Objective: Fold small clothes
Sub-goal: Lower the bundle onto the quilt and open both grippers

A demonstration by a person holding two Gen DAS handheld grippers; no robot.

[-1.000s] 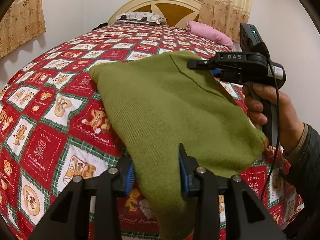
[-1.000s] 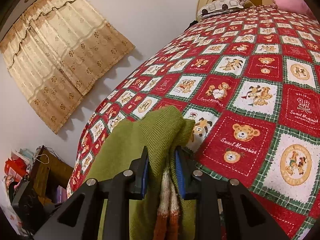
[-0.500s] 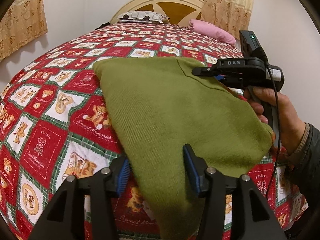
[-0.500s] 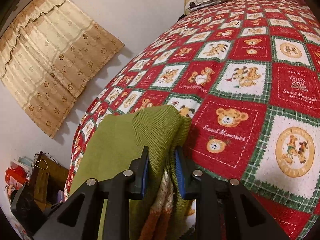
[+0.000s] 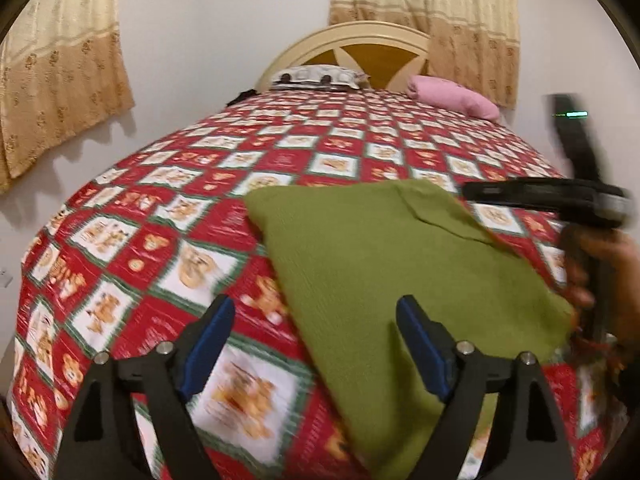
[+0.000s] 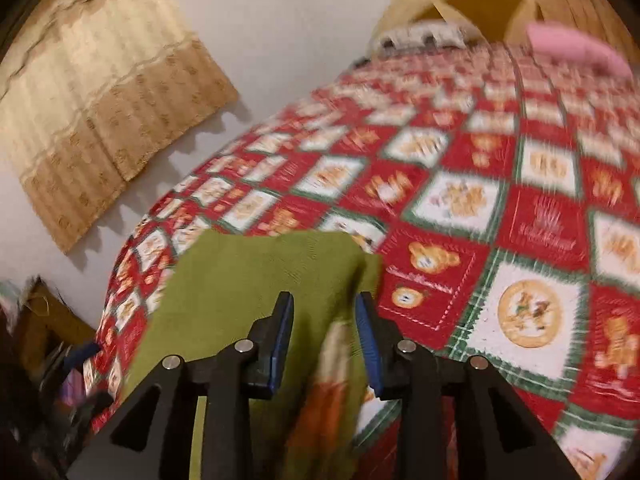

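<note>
Presently, left wrist view: your left gripper, jaws opening wide, gripping nothing; green garment lies folded on the bed. Right wrist view: your right gripper, jaws opening, garment edge between, unpressed.

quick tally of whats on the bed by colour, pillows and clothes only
green: 1, the knit garment lying near the foot of the bed, with both grippers' jaws opening around it
pink: 1, the pillow by the headboard
white with dark pattern: 1, the pillow by the headboard
total: 3
</note>
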